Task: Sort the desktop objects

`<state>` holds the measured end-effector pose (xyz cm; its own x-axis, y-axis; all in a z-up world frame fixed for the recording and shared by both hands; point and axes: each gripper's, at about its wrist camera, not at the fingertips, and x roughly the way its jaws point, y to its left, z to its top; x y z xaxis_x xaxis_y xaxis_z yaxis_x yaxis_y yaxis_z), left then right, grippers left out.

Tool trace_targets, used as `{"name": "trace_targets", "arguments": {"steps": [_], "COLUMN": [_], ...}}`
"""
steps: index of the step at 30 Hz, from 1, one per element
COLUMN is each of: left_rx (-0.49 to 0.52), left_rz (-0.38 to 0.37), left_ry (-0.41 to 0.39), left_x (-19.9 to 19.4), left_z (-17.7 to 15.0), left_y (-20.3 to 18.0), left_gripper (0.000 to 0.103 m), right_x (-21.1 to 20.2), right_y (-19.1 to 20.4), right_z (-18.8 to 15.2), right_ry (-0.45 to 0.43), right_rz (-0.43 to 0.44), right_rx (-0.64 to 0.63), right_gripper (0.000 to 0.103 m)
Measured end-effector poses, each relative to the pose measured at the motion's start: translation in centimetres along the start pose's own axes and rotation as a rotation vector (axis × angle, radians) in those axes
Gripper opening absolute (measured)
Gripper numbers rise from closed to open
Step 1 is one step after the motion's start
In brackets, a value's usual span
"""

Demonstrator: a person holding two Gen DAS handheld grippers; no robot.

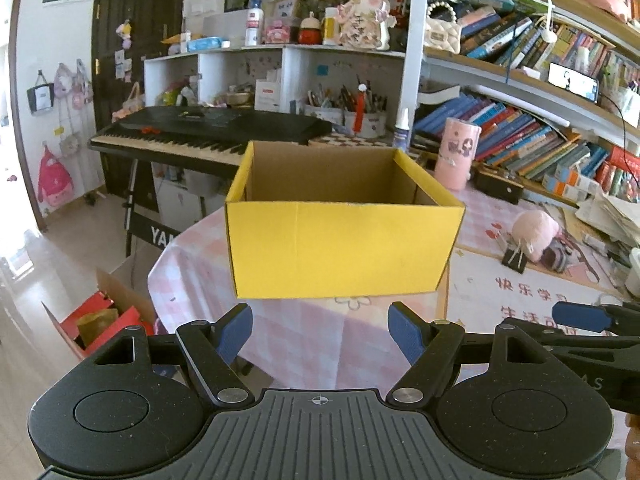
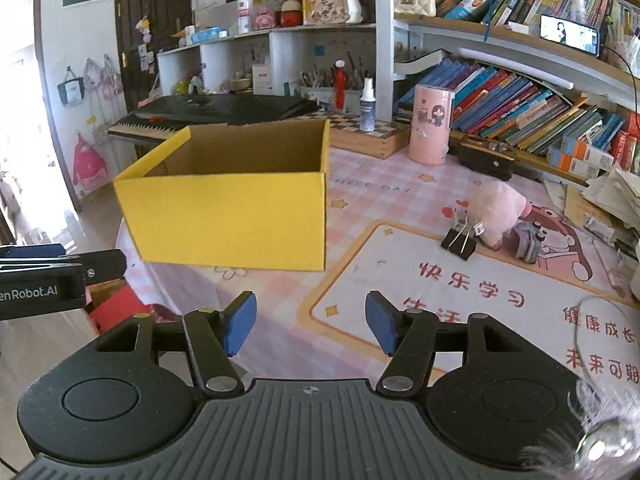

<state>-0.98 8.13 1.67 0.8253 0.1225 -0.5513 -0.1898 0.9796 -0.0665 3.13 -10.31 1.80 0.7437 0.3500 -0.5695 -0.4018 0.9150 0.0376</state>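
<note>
Both tongs hang above the near edge of the tabletop point(image 2: 360, 200) with their blue pads spread apart and nothing between them — the left tongs point(image 1: 320, 330) face the yellow box point(image 1: 340, 248) head on, while the right tongs point(image 2: 312, 326) look past the box's right corner toward the loose things.

Those things lie in a small cluster ahead and to the right of the right tongs: a black binder clip point(image 2: 460, 242) at the far edge of the printed mat point(image 2: 400, 280), with a pink plush point(image 2: 498, 210) just behind it and a small grey item point(image 2: 528, 242) just to its right, too blurred to name. From the left tongs the same cluster sits far off to the right, beyond the box's right side, so the right hand is clearly the nearer one.

The clip's body runs roughly left-near to right-far across the view, its wire handles standing up and tilted back toward the plush. The box, open at the top and seemingly empty, stands to the left of the cluster — well apart from it — so I judge a pickup calls for a reach forward and right, then a carry leftward.
</note>
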Motion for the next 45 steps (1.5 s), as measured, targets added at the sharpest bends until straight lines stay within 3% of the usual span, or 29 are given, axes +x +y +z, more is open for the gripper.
{"name": "trace_targets", "arguments": {"steps": [14, 22, 27, 29, 45], "left_rx": [-0.008, 0.018, 0.041, 0.05, 0.085], "left_rz": [-0.053, -0.085, -0.105, -0.112, -0.155], "left_ry": [0.051, 0.066, 0.077, 0.078, 0.103], "left_x": [0.1, 0.8, 1.5, 1.8, 5.0], "left_z": [-1.3, -1.1, -1.0, -0.8, 0.7], "left_y": [-0.4, -1.7, -2.9, -3.5, -9.2], "left_gripper": [0.077, 0.077, 0.079, 0.085, 0.086], "right_x": [-0.6, -0.8, -0.8, -0.8, 0.7], "right_y": [0.6, -0.6, -1.8, -2.4, -8.9], "right_z": [-1.9, -2.2, -2.2, -2.2, -1.0], "right_ry": [0.068, 0.074, 0.072, 0.074, 0.099], "right_rz": [-0.021, -0.068, -0.09, -0.098, -0.143], "right_rx": [-0.045, -0.014, 0.006, 0.012, 0.053], "right_gripper": [0.071, 0.072, 0.072, 0.072, 0.072]}}
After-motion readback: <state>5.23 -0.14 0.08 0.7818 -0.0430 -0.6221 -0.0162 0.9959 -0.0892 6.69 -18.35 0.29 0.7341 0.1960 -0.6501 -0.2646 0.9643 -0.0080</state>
